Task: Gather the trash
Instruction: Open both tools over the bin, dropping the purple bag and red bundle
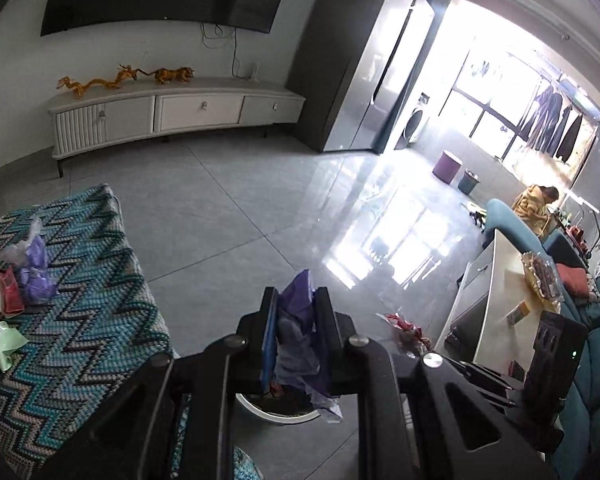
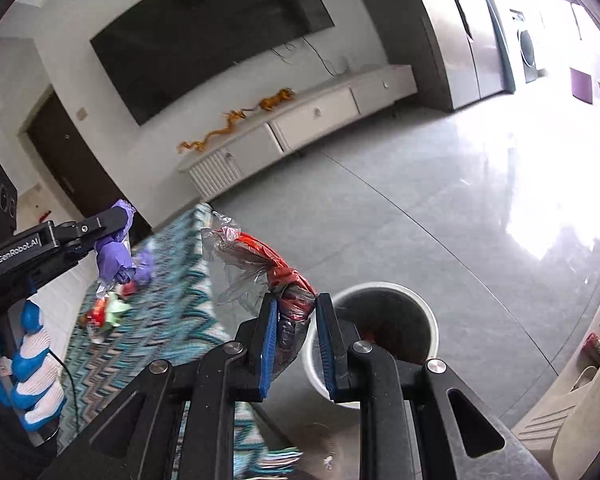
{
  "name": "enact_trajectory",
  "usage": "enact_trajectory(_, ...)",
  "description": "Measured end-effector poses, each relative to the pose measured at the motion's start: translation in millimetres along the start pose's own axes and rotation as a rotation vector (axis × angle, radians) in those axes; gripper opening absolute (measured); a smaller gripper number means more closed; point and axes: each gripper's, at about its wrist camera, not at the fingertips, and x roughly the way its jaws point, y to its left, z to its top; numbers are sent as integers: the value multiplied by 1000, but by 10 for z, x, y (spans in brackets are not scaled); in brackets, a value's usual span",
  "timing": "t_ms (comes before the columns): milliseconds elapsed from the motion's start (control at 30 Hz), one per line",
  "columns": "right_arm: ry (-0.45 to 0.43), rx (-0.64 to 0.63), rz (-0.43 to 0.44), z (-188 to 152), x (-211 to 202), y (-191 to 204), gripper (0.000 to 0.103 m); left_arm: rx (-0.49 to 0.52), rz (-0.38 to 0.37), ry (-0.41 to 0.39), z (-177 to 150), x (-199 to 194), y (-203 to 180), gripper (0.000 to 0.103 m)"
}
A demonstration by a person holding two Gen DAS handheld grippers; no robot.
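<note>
Pinching a crumpled purple wrapper (image 1: 296, 320), the left gripper (image 1: 297, 300) has its jaws nearly closed on it, the wrapper's tail hanging down over the rim of a white trash bin (image 1: 276, 414) that peeks out beneath the jaws. The right gripper (image 2: 296, 308) is likewise almost shut, its jaws clamped on a red wrapper with clear cellophane (image 2: 276, 272) that sticks up and to the left, just beside the open white trash bin (image 2: 424, 312) on the grey tiled floor (image 2: 400, 208). To the left of both grippers lies a teal zigzag knitted cover (image 1: 96, 292) carrying more trash: a purple wrapper and clear plastic (image 1: 34, 268), a red packet (image 1: 7, 294) and a pale green scrap (image 1: 8, 344). Only the right wrist view shows the left gripper from the side, held by a hand in a white-and-blue glove (image 2: 28, 364), and the dark inside of the bin. Only the left wrist view shows the pale counter (image 1: 500, 304) at the right with snack packets (image 1: 540, 280), a teal sofa (image 1: 596, 372) and a person in yellow (image 1: 534, 208) near the bright windows. A white TV cabinet (image 1: 172, 110) stands against the far wall, well apart.
</note>
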Motion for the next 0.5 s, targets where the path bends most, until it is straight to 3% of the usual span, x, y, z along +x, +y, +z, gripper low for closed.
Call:
enact_trajectory(200,110,67,-75,-54,647,-527,21,-7,-5,136,-120,877,10,20)
enact_trajectory(400,194,97,-115,-60,1167,-823,23,-30,-69,242,-205,1500,-28,24)
enact_trajectory(433,206,102,-120,-73,1239,-855,25,-33,-75,256,-215,1575,-23,26)
enact_trajectory(500,225,104,-141,-106,1342,-914,40,-33,-85,279,-243,1679,-26,35)
